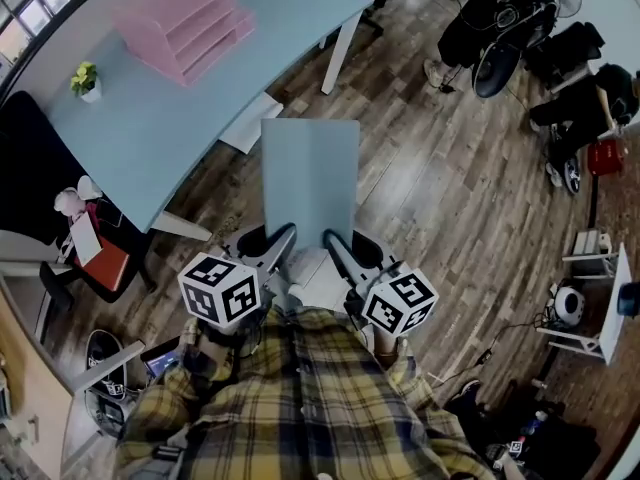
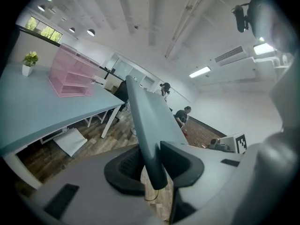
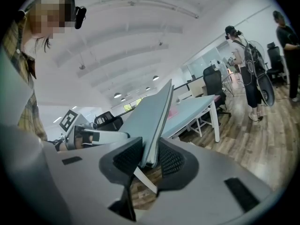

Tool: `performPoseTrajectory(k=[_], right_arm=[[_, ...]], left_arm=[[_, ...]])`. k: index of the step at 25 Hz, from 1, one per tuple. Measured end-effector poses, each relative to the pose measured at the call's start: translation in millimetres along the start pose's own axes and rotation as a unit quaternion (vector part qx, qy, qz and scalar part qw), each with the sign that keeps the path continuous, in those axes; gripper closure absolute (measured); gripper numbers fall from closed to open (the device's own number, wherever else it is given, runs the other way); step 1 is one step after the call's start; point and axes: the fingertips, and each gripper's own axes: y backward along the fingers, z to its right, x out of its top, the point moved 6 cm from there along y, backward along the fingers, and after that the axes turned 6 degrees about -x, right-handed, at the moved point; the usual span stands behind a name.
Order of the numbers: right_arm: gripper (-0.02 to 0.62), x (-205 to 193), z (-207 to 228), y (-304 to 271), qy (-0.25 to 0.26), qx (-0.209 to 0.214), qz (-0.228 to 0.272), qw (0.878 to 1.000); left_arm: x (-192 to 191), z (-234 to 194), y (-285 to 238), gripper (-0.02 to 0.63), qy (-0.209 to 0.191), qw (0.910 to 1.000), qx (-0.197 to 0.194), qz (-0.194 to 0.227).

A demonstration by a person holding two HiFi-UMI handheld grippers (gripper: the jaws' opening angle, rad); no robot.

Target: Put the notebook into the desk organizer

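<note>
A pale blue-grey notebook (image 1: 310, 180) is held flat in the air over the wooden floor, in front of the person. My left gripper (image 1: 281, 236) is shut on its near left edge and my right gripper (image 1: 334, 238) is shut on its near right edge. In the left gripper view the notebook (image 2: 149, 121) runs edge-on between the jaws. The right gripper view shows the notebook (image 3: 152, 121) clamped the same way. The pink desk organizer (image 1: 186, 20) with stacked trays stands on the light blue desk (image 1: 150, 128) at the upper left, well away from the notebook.
A small potted plant (image 1: 85, 79) sits on the desk's left part. White desk legs (image 1: 338, 56) stand near the notebook. A black chair (image 1: 40, 168) with a red seat is at the left. People and bags (image 1: 510, 28) stand at the upper right, shelves (image 1: 600, 308) at the right.
</note>
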Motion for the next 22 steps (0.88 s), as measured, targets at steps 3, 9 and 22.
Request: performPoseTrajectory(k=[3, 9, 22], right_arm=[[0.503, 20.9, 13.1, -24.9, 0.000, -0.002, 0.002, 1.000], [0.503, 58.6, 32.8, -87.6, 0.014, 0.007, 0.004, 1.000], [0.503, 101.5, 44.9, -188.4, 0.019, 0.012, -0.005, 1.000]], left_arm=[[25.0, -17.0, -16.9, 0.502, -0.001, 1.0000, 0.000, 0.003], [77.5, -61.9, -40.9, 0.502, -0.003, 0.9999, 0.001, 0.015], [146.5, -140.7, -59.4, 0.502, 0.002, 0.9996, 0.008, 0.027]])
